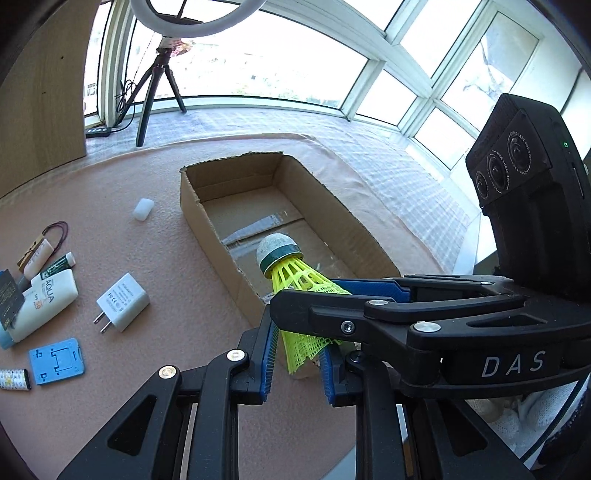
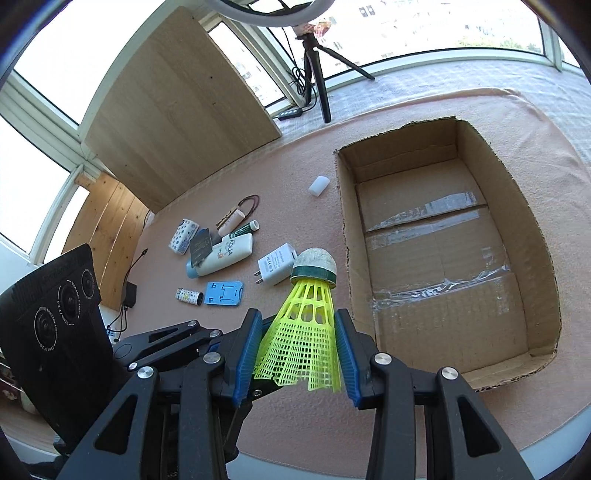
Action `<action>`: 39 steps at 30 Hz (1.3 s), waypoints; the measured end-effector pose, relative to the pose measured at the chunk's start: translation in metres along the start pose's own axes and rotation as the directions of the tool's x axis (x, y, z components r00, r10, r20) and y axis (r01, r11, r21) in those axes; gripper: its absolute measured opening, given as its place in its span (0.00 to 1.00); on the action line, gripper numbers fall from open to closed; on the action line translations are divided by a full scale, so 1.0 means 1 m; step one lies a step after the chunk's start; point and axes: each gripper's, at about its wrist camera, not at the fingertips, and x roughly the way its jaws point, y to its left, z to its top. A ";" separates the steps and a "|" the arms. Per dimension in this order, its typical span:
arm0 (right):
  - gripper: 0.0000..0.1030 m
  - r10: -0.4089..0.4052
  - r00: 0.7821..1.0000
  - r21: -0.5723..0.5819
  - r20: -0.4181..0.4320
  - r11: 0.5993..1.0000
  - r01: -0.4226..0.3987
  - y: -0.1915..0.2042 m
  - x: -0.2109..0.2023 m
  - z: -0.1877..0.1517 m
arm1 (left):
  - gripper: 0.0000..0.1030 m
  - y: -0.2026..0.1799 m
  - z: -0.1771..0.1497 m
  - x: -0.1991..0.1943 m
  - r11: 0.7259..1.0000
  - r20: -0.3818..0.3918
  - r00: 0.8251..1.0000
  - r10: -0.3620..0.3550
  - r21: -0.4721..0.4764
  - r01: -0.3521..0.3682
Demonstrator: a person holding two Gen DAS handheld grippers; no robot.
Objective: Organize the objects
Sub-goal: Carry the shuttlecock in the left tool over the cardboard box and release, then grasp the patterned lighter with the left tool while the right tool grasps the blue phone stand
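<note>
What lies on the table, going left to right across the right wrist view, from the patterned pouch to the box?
Patterned pouch → AQUA tube → white charger → white eraser → cardboard box.

Pink-covered worktop (image 2: 280, 417), black tripod (image 2: 317, 70) at its far edge under a white ring light (image 1: 192, 22), wooden board (image 2: 177, 110) leaning far left, bright windows (image 1: 424, 48) behind
</note>
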 end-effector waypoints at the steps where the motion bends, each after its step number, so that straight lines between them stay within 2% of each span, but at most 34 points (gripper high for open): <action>1: 0.36 -0.006 1.000 0.007 0.005 1.000 0.006 -0.007 -0.003 0.001 | 0.21 -0.005 0.003 0.006 1.000 -0.002 1.000 -0.003 0.005 0.003; 10: 0.36 -0.056 0.998 0.017 0.037 0.998 0.055 -0.043 -0.019 0.011 | 0.21 -0.034 0.020 0.034 0.999 -0.012 1.000 -0.012 0.037 0.012; 12: 0.39 -0.080 0.995 0.004 0.051 0.997 0.080 -0.046 -0.022 0.013 | 0.25 -0.040 0.022 0.038 0.998 -0.025 1.000 -0.006 0.058 0.008; 13: 0.48 -0.101 0.993 -0.004 0.063 0.995 0.102 -0.047 -0.023 0.013 | 0.40 -0.042 0.022 0.039 0.998 -0.022 1.000 0.017 0.065 -0.016; 14: 0.62 -0.125 0.989 -0.009 0.074 0.992 0.126 -0.048 -0.024 0.014 | 0.60 -0.043 0.022 0.039 0.997 -0.012 0.999 0.034 0.067 -0.034; 15: 0.68 -0.142 0.986 -0.009 0.088 0.990 0.143 -0.050 -0.026 0.014 | 0.66 -0.043 0.021 0.038 0.997 -0.003 0.999 0.040 0.068 -0.039; 16: 0.72 -0.153 0.983 -0.007 0.104 0.988 0.155 -0.052 -0.028 0.014 | 0.66 -0.043 0.021 0.038 0.997 -0.001 0.999 0.044 0.067 -0.043; 19: 0.72 -0.172 0.976 -0.006 0.131 0.985 0.174 -0.055 -0.031 0.014 | 0.66 -0.038 0.021 0.039 0.997 -0.005 0.998 0.060 0.057 -0.059; 28: 0.72 -0.158 0.974 -0.010 0.164 0.987 0.161 -0.049 -0.031 0.010 | 0.66 -0.012 0.010 0.021 0.996 -0.004 0.996 0.084 0.003 -0.084; 33: 0.72 -0.145 0.969 -0.040 0.201 0.987 0.156 -0.034 -0.028 0.009 | 0.66 0.018 0.001 -0.003 0.991 0.005 0.992 0.123 -0.054 -0.123; 39: 0.72 -0.129 0.975 -0.130 0.181 0.980 0.154 -0.001 -0.009 0.010 | 0.66 0.068 -0.020 -0.040 0.971 0.016 0.981 0.194 -0.148 -0.190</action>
